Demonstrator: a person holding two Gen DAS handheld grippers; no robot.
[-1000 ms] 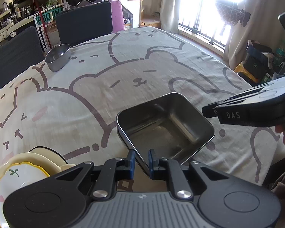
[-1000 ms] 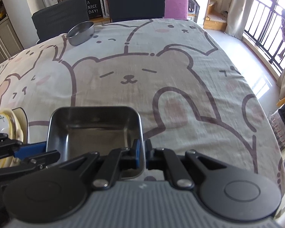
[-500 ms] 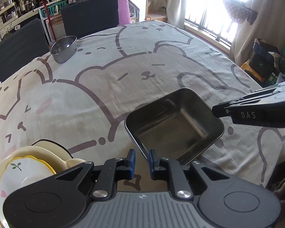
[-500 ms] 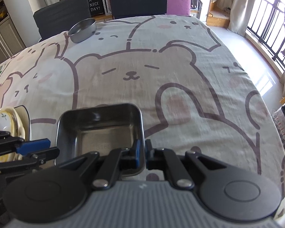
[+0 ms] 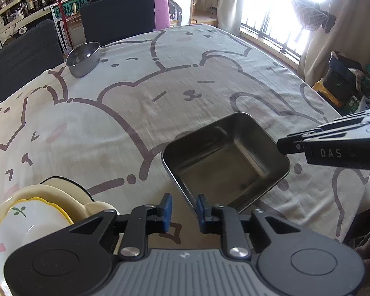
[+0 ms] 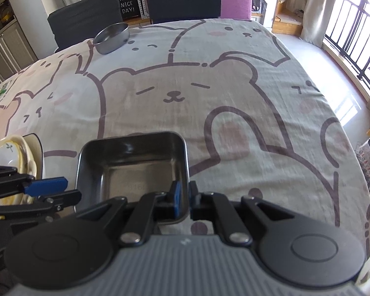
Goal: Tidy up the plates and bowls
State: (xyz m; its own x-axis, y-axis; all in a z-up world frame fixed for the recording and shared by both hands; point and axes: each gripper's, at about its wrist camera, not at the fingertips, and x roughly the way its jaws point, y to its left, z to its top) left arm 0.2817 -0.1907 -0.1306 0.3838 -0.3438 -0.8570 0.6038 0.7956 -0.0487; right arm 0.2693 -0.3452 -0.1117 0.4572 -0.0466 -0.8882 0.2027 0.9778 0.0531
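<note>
A square steel tray (image 5: pixel 224 162) sits near the table's front edge; it also shows in the right wrist view (image 6: pixel 133 170). My right gripper (image 6: pixel 183 197) is shut on the tray's right rim, one finger inside and one outside. My left gripper (image 5: pixel 183 212) is open with a small gap, at the tray's near-left rim, holding nothing. A stack of cream and yellow-rimmed plates and bowls (image 5: pixel 34 212) lies at the front left, also seen in the right wrist view (image 6: pixel 14 153). A round steel bowl (image 5: pixel 83 59) stands at the far left, also in the right wrist view (image 6: pixel 112 38).
The table wears a bear-print cloth (image 5: pixel 185 79). Dark chairs (image 5: pixel 118 17) stand behind the far edge. The table's right edge (image 6: pixel 342 128) drops to the floor by a window with railings. Bags and boxes (image 5: pixel 342 81) lie on the floor at right.
The steel tray, held by my right gripper, has moved forward and to the right across the cloth. My left gripper's jaws have opened wider and come off the tray's rim.
</note>
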